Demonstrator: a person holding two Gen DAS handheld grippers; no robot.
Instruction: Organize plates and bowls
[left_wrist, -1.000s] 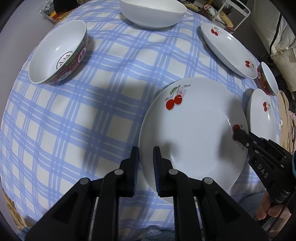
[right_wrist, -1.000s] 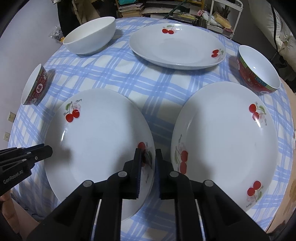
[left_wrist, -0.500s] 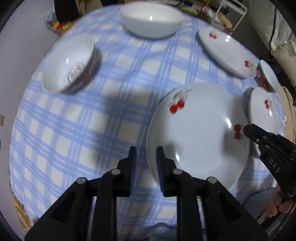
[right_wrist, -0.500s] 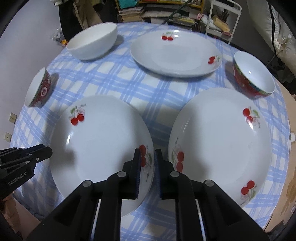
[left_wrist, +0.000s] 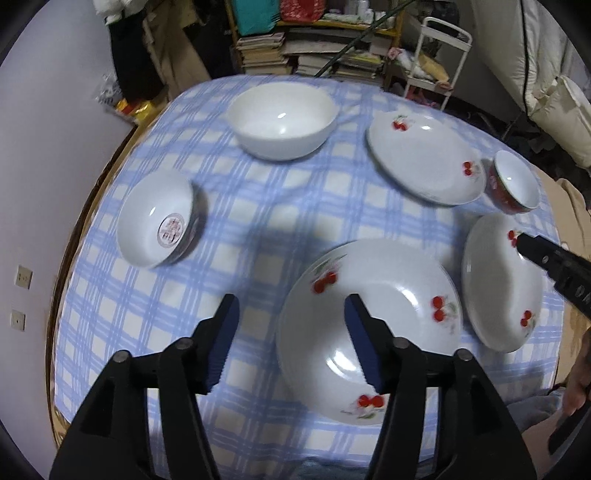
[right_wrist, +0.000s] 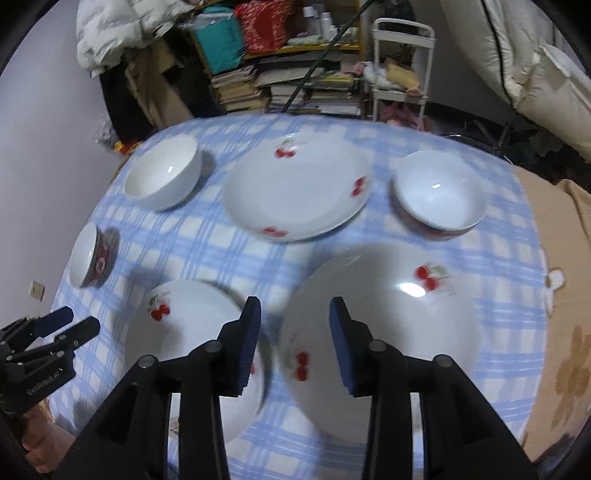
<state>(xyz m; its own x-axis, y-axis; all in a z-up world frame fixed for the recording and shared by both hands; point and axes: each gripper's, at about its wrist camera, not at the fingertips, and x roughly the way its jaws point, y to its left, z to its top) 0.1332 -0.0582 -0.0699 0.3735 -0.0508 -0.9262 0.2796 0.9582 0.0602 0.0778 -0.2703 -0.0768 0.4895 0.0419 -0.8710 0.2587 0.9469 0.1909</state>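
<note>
Three white cherry plates and three bowls lie apart on the blue checked tablecloth (left_wrist: 258, 206). My left gripper (left_wrist: 291, 325) hangs above the near plate (left_wrist: 391, 295), its jaws opening with nothing gripped. A second plate (left_wrist: 495, 288) lies to the right, under my right gripper (left_wrist: 554, 262). Behind are the far plate (left_wrist: 424, 158), a big white bowl (left_wrist: 282, 122), a patterned bowl (left_wrist: 159, 225) and a red bowl (left_wrist: 513, 184). In the right wrist view my right gripper (right_wrist: 295, 325) hovers over the gap between two plates (right_wrist: 192, 325) (right_wrist: 406, 332), jaws opening, empty. My left gripper (right_wrist: 62, 328) shows open at the left.
Stacks of books (right_wrist: 266, 85) and a white metal rack (right_wrist: 399, 66) stand behind the table. A pale wall (left_wrist: 44, 166) runs along the left edge. White bedding (right_wrist: 517, 74) lies at the back right. A brown flowered cloth (right_wrist: 569, 332) borders the table's right side.
Both grippers let go of the near plate's rims, opened and rose away from the table. The plate now lies flat on the cloth, and more of the room shows.
</note>
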